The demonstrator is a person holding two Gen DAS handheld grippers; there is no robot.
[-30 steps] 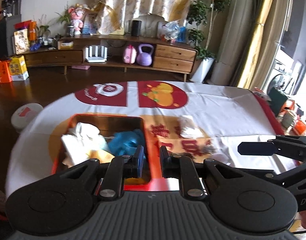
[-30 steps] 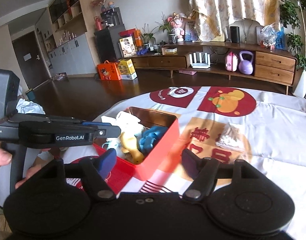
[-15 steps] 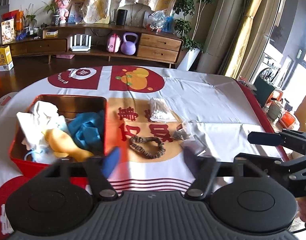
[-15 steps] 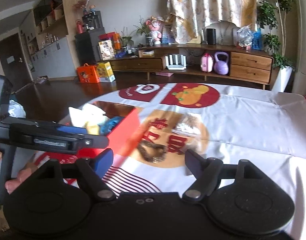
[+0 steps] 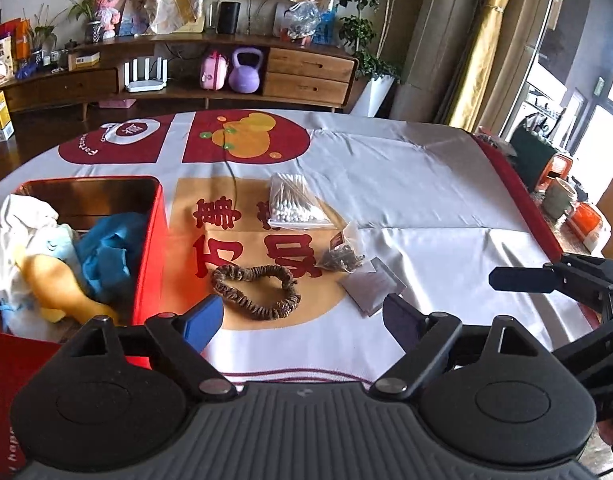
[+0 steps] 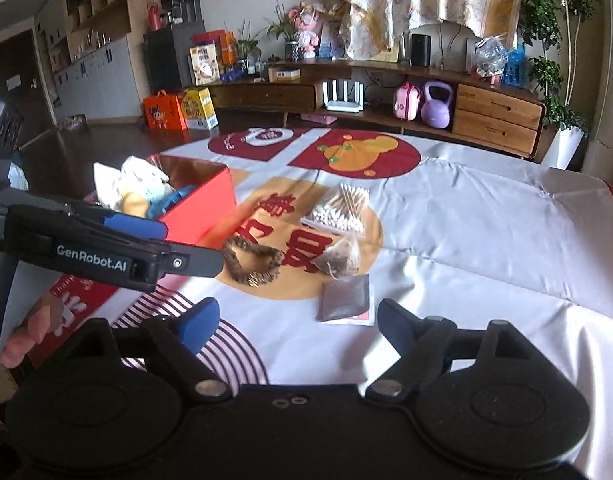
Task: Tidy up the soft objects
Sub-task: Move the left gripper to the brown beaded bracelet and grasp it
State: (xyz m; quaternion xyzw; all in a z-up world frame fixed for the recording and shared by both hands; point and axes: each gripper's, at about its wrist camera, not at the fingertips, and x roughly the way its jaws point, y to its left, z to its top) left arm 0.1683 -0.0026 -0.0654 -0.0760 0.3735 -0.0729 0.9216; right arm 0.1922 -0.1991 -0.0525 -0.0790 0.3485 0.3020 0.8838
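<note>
Since a second ago the left gripper (image 5: 302, 316) has swung away from the red box (image 5: 148, 248), where its fingers were nearly pressed together, and now hangs with fingers spread wide and empty over the brown scrunchie (image 5: 255, 286). The right gripper (image 6: 296, 320) has also turned toward the table's middle, its fingers spread and empty above the dark sachet (image 6: 344, 296).

The red box already holds white cloth, a blue fabric piece and a yellow soft toy. Outside it on the tablecloth (image 5: 426, 200) lie the scrunchie, a tea bag (image 5: 342, 254), the sachet and a packet of cotton swabs (image 5: 292, 202).

The scrunchie looks like the next pick. It is a limp loop, so the left gripper should come down over one side of the ring, pinch only that strand, keep clear of the cloth underneath, and lift straight before carrying it left over the box wall.
</note>
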